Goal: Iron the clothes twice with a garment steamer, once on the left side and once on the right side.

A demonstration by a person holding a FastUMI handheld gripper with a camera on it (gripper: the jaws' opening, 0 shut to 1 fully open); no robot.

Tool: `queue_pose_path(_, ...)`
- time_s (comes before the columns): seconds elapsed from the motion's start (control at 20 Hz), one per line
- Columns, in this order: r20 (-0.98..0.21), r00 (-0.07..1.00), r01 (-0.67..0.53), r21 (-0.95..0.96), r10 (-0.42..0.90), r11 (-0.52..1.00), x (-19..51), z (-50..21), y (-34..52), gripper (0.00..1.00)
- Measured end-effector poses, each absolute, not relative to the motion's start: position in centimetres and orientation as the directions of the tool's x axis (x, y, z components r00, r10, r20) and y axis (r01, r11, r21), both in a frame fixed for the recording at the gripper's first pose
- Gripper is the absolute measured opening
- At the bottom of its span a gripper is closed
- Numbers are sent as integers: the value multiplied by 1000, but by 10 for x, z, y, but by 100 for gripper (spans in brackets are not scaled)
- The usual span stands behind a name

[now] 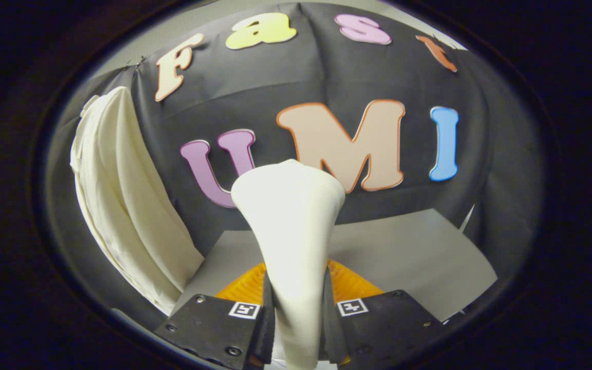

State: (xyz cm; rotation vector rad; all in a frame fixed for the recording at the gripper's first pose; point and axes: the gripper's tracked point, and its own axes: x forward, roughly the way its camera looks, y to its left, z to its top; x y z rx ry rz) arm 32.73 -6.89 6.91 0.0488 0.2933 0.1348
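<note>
My gripper [298,313] is shut on the white garment steamer [291,226]. Both fingers press on its narrow handle, and its wider head flares out beyond the fingertips, pointing toward the booth wall. A cream-white garment [121,205] hangs to the left of the steamer, against the black wall, its folds running down to the table's near left corner. The steamer head is well apart from the cloth, to its right.
A grey table [409,257] lies below and ahead of the fingers. The black booth wall [327,77] closes off the back and right side.
</note>
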Motion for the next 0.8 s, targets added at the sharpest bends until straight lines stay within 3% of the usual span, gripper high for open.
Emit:
queue_pose_path(0.1,-241,968,-55,33,61,998,300,70,-76,40)
queue_pose_path(0.35,-69,991,-119,-11,118,993,231,78,-40,40)
queue_pose_path(0.5,-84,971,-217,89,224,972,194,76,0,40)
queue_pose_path(0.65,-23,990,-141,46,142,989,159,95,10,39)
queue_pose_path(0.8,51,978,-205,78,201,976,120,123,51,39)
